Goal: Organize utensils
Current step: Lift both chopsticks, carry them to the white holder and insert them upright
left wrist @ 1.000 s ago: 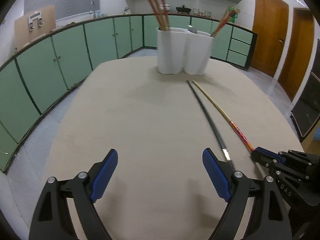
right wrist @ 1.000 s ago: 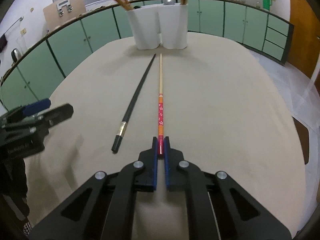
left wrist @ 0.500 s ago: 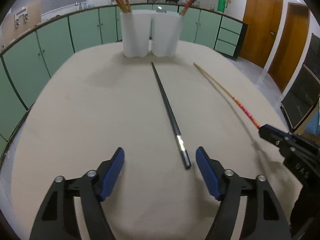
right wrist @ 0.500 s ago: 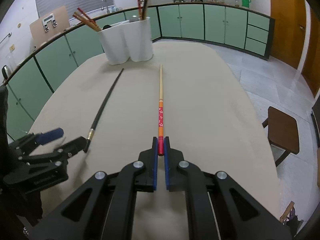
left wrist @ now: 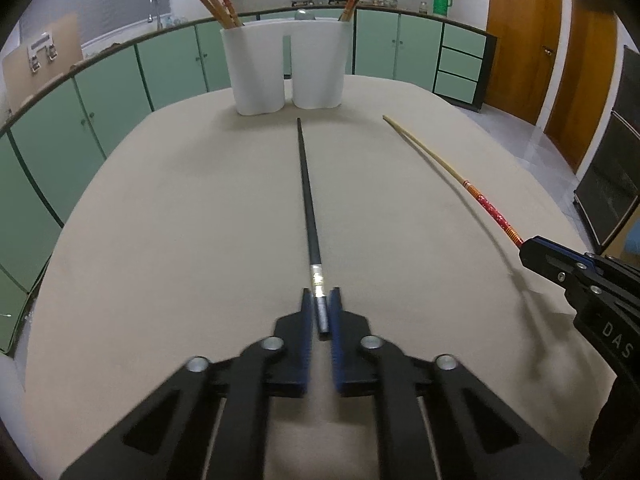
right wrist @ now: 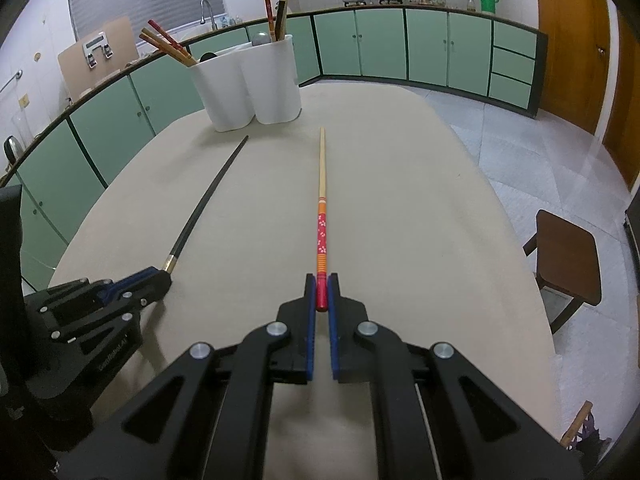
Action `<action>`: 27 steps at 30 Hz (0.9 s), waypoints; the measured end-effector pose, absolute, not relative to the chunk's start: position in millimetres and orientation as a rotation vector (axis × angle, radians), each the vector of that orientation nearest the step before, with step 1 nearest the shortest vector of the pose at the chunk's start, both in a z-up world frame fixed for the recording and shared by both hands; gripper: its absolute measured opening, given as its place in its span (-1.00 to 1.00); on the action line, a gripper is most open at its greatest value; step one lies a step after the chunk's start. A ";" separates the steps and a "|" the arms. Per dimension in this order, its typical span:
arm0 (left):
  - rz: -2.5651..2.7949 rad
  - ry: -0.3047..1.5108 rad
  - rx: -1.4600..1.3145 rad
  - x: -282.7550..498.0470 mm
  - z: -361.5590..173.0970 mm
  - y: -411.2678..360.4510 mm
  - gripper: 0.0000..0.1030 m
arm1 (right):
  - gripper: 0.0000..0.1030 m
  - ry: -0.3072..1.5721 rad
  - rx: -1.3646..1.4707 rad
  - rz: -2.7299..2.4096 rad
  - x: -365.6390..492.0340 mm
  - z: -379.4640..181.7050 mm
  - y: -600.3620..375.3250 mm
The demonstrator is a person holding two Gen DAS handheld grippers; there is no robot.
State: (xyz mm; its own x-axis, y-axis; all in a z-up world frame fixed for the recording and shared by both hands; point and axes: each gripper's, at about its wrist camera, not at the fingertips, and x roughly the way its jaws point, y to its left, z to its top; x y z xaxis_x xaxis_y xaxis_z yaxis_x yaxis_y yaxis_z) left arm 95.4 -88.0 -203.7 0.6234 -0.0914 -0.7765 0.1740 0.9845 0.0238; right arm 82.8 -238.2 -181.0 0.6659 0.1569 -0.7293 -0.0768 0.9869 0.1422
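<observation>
From the left wrist view, the left gripper (left wrist: 320, 312) has just been closing, and its blue pads now pinch the silver-banded end of the long black chopstick (left wrist: 307, 196), which lies on the beige table (left wrist: 180, 220) pointing toward the white two-lobed utensil holder (left wrist: 286, 70).

From the right wrist view, the right gripper (right wrist: 321, 294) is clamped tight on the red end of the red-and-orange bamboo chopstick (right wrist: 321, 216), its pale tip aimed just beside the holder.
</observation>
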 end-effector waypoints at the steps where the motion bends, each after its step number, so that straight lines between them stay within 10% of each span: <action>1: -0.149 0.883 0.103 94.7 -203.8 -88.9 -0.85 | -0.91 0.832 0.103 0.132 82.9 -180.5 -238.3; 27: -0.166 0.678 0.101 83.8 -109.7 -71.4 -0.87 | -0.91 0.742 0.057 0.114 84.1 -102.9 -238.0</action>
State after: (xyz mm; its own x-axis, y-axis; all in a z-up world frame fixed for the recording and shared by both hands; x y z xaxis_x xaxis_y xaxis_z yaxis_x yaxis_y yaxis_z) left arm 83.8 -71.4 -109.7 0.7663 -0.1194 -0.6313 0.1850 0.9820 0.0388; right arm 84.1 -238.0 -102.9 0.7315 0.1236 -0.6705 -0.0831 0.9923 0.0922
